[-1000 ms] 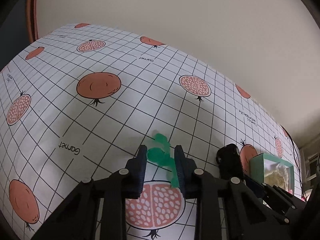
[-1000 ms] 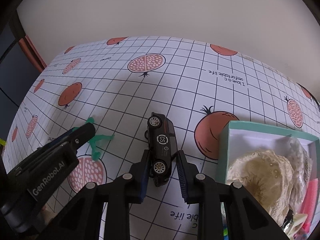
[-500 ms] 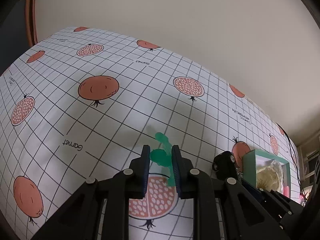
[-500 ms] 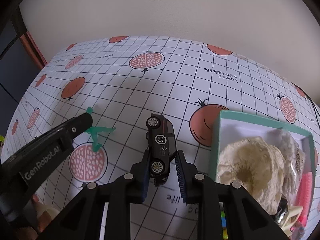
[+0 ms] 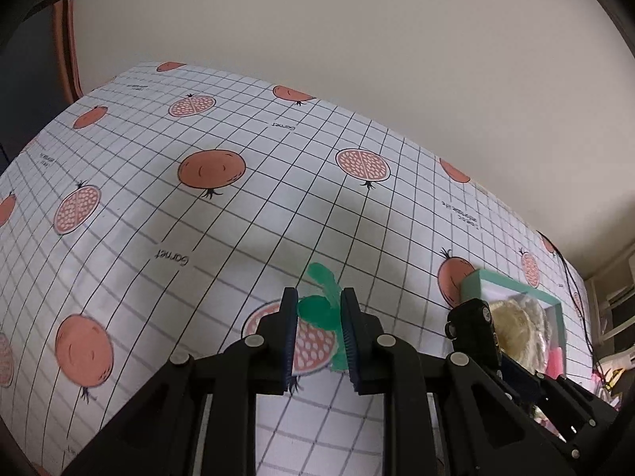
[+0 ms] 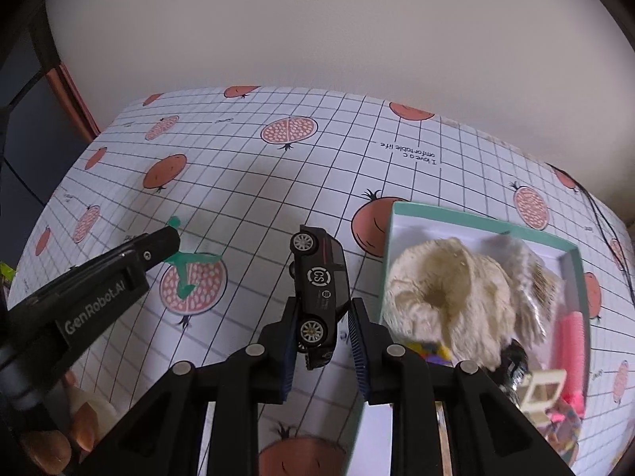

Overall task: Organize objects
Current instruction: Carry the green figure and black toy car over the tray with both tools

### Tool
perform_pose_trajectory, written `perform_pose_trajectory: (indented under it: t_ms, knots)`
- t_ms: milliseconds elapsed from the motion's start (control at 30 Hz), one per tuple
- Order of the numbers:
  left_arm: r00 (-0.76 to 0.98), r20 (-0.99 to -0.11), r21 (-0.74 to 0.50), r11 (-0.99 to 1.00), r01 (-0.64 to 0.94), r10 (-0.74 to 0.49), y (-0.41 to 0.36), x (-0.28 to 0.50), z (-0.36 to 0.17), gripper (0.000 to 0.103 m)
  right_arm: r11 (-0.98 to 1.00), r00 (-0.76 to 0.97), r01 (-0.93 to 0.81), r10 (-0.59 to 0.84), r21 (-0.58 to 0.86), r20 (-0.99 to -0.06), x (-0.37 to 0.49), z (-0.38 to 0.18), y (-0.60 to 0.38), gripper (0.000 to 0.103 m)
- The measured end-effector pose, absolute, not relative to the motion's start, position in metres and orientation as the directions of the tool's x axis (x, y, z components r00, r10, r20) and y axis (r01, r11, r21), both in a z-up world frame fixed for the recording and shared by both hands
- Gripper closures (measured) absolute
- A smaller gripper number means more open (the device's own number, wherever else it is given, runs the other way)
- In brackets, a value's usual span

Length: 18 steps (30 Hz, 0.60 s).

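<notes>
Left gripper (image 5: pixel 319 313): pinching the green plastic piece (image 5: pixel 317 309) between its pads; a second ago the jaws stood wider around it on the cloth, now it looks raised clear of the tablecloth (image 5: pixel 198 238).
Right gripper (image 6: pixel 323 317): clamped on the black toy car (image 6: pixel 319 289), which hangs nose-down between the pads; earlier it lay flat on the cloth.
Box (image 6: pixel 476 222): teal-rimmed, now just right of the right gripper's tips, closer than before.
Meaning: both pickups look done; I judge the carry to the box is under way, the car likely first.
Box contents: a cream knitted item (image 6: pixel 444 293) fills most of it; a pink comb-like thing (image 6: pixel 571 337) lies at the far right.
Hard to tell: the green piece's lower end is behind a pad; small bits at the box's near corner are blurred.
</notes>
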<state>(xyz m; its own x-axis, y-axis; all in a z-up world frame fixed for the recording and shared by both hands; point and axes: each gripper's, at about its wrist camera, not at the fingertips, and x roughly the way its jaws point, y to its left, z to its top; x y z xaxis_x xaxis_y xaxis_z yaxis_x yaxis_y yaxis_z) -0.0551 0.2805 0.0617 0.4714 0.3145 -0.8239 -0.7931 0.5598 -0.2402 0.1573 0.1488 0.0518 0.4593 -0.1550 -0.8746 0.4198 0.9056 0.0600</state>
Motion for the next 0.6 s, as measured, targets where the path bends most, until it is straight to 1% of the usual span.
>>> perform_pose_trajectory:
  t_ms: [333,500,600]
  knots:
    - [0.469,-0.816,-0.211,0.58,-0.786,0.338,0.249,-0.076,0.098,0.081,0.909,0.471,0.416,-0.184,0.033,-0.863,0.117,0.082,0.165,0.077]
    - [0.467,-0.813,-0.195,0.594,-0.78,0.347,0.23,-0.09,0.109,0.081,0.905,0.481,0.422,-0.18,0.046,-0.858,0.094,0.093,0.171,0.077]
    - [0.467,-0.815,-0.19,0.604,-0.774,0.343,0.216,-0.1,0.111,0.081,0.908,0.472,0.418,-0.191,0.027,-0.861,0.08,0.096,0.176,0.077]
